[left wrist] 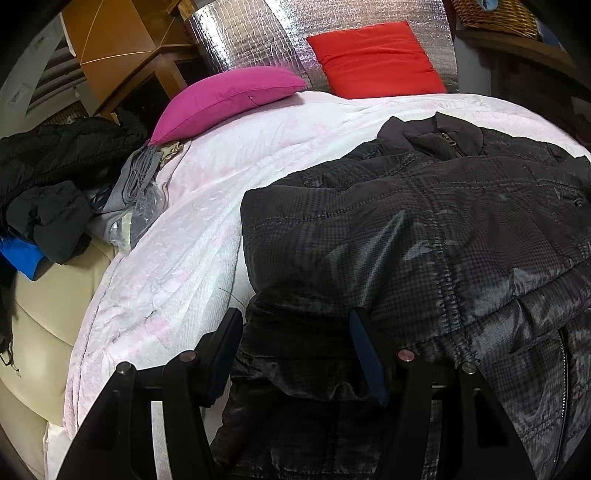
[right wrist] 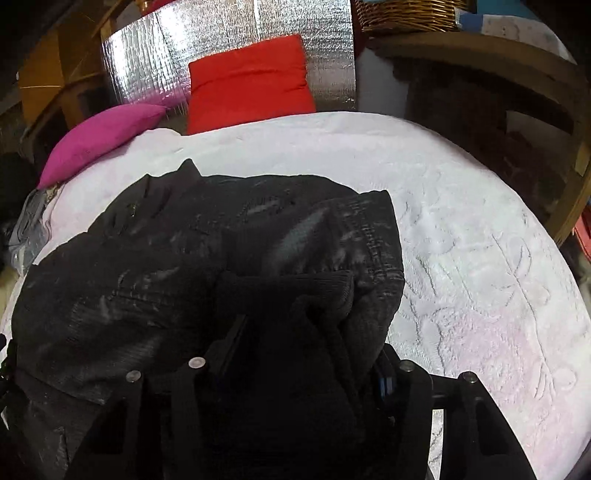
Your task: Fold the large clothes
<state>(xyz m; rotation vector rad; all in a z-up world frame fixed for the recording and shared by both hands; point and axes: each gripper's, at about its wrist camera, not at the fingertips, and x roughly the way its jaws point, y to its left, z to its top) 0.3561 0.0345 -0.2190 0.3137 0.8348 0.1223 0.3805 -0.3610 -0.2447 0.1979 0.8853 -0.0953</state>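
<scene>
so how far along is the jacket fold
Done: the dark quilted jacket lies spread on the white quilt, collar toward the red cushion, and one side already looks turned in over the body. In hand: the left tongs sit open around the hem; the right tongs have dark fabric bunched between the fingers. Left: the lengthwise fold toward the collar.

A bed covered with a pale pink-white quilt fills the middle of both views. At its far end, a silver foil sheet stands behind a red cushion and a magenta cushion. Wooden furniture sits upper left, a wicker basket on a wooden shelf upper right. Light is dim.
</scene>
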